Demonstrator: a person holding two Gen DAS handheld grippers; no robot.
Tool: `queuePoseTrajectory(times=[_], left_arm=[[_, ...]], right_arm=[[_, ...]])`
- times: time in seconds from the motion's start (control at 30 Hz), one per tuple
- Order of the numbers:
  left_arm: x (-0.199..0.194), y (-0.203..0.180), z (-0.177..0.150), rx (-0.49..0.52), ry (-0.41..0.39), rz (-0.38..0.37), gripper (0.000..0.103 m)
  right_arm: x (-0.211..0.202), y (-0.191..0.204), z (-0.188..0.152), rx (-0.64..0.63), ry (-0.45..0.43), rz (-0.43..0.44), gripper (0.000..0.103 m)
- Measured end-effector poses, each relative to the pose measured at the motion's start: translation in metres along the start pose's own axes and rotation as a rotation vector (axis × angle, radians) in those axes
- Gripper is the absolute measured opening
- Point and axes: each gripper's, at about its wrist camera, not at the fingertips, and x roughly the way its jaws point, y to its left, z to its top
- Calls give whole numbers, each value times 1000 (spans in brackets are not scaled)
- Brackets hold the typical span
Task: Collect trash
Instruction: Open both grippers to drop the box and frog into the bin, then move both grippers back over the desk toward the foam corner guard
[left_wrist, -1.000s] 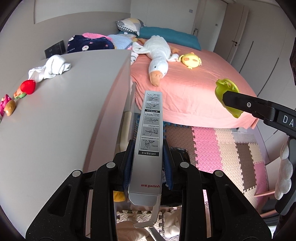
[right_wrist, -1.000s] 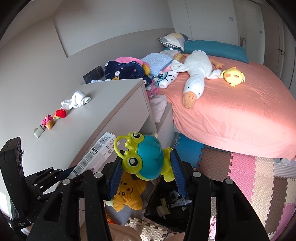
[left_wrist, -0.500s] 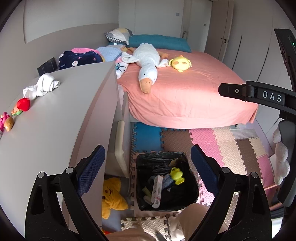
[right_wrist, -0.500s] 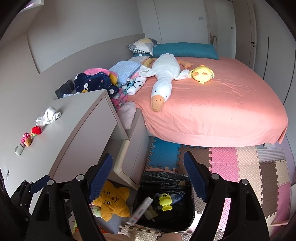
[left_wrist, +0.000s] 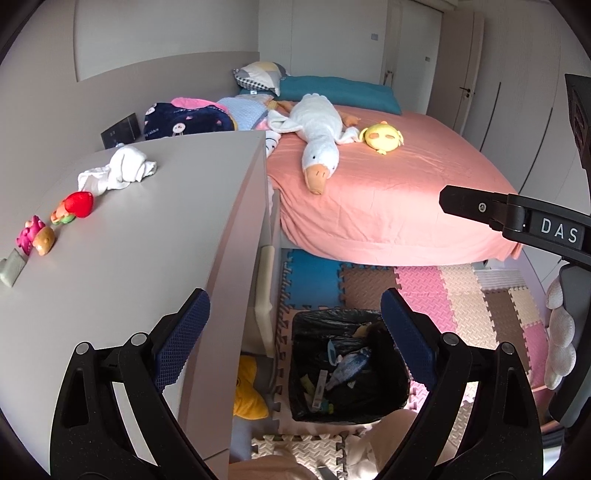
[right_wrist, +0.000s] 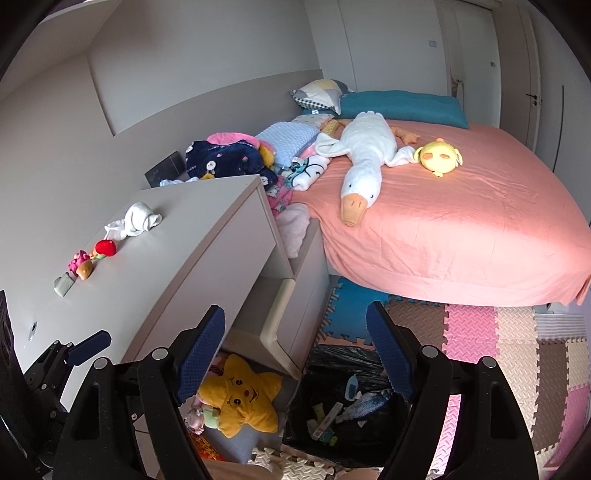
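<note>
Down on the foam floor mats (left_wrist: 461, 295) sits the trash bin (left_wrist: 306, 410), lined with a black bag, right below and between the left gripper's (left_wrist: 295, 332) jaws. Inside it lies a long slim box (left_wrist: 320, 386) on end, a crumpled bluish wrapper (left_wrist: 351, 365) beside it, and some small greenish bits near the box's lower end.

The left jaws are spread wide, nothing between the blue pads. Same story on the right gripper (right_wrist: 295, 354): jaws wide apart and empty, with the bin (right_wrist: 321, 354) showing below, nearer the right-hand jaw, the box (right_wrist: 327, 415) and wrapper (right_wrist: 365, 402) visible in it.

Under the right gripper's left-hand jaw, a yellow star plush (right_wrist: 240, 397) smiles up from the floor, just beside the bin. Left of both sets of jaws runs the grey table (left_wrist: 122, 266); on it, well beyond the jaws, a white sock bundle (left_wrist: 122, 170), a red strawberry toy (left_wrist: 77, 205), a pink-and-orange toy (left_wrist: 37, 236) and a small grey block (left_wrist: 13, 264) line up along its far-left side.

Ahead of the jaws stretches the bed (left_wrist: 388, 206) in salmon sheets, carrying a white goose plush (left_wrist: 319, 140) and a yellow chick plush (left_wrist: 382, 137). The right gripper's black arm cuts in from the right edge of the left view.
</note>
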Motion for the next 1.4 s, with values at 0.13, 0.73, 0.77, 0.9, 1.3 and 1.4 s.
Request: queuePoseTrajectory(times=[0.13,0.73,0.77,0.9,1.3,1.4], left_arm=[[-7,17,1,-22,-15,41,91],[-32,132,-8,-217,-61,246,91],[-33,139,-9,-233,-62,263,91],[-36,171,-14,-290,-63,322,91],[-39,260,-24,-412,-62,434,91],[-36,283,-25,-451,-63,453,91]], right_arm=[[3,20,4,-19,-4,51,79],[38,110,8,-99,42,192,79],[40,115,8,-105,46,198,79],[49,137,8,-126,64,221,79],[82,195,10,-177,91,272,79],[92,206,11,-180,98,283,79]])
